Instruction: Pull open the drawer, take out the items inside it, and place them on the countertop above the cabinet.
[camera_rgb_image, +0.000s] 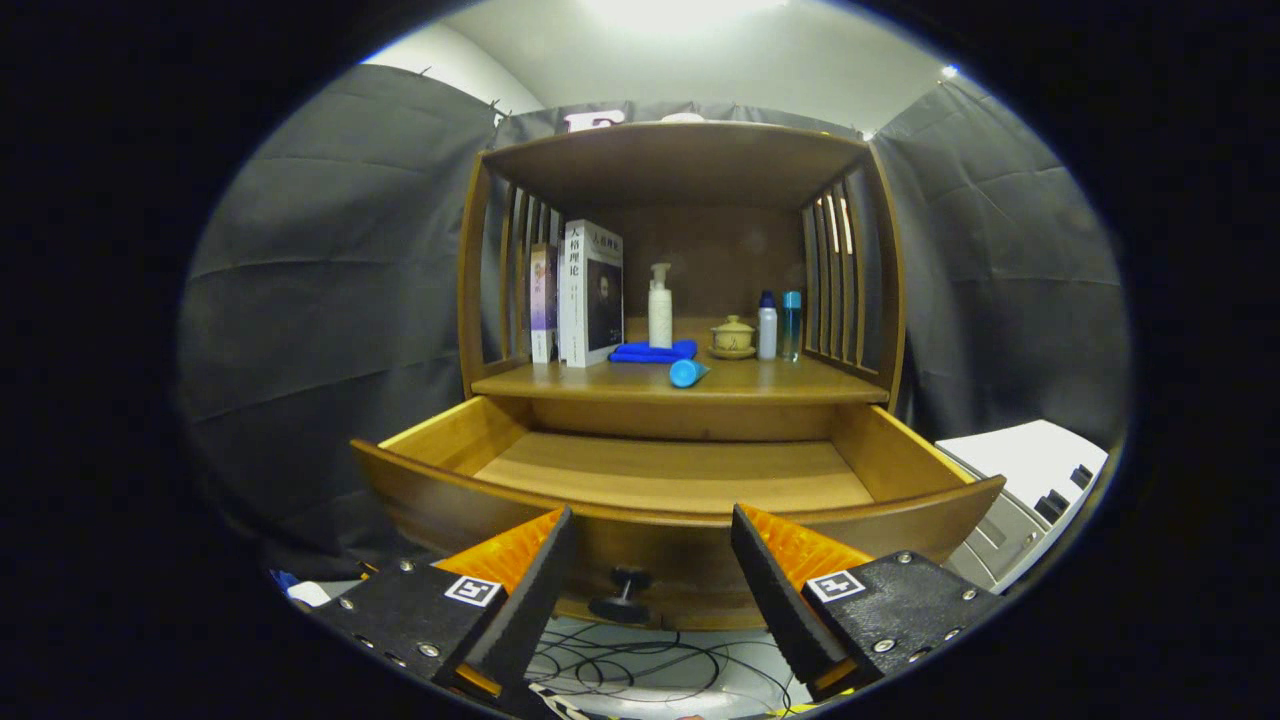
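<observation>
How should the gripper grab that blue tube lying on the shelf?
Probably around the blue tube's middle, coming straight in from the front over the open drawer. It lies on its side near the countertop edge. The hand-held gripper is open, low by the knob.

Booth interior: dark cloth walls, pale ceiling, strong overhead light.
Grey-black cloth wall hangs in folds on both sides and behind the wooden furniture. White ceiling carries a bright lamp glare. Pale floor bears loose black cables. A white appliance stands low, beside the right-hand cloth.
</observation>
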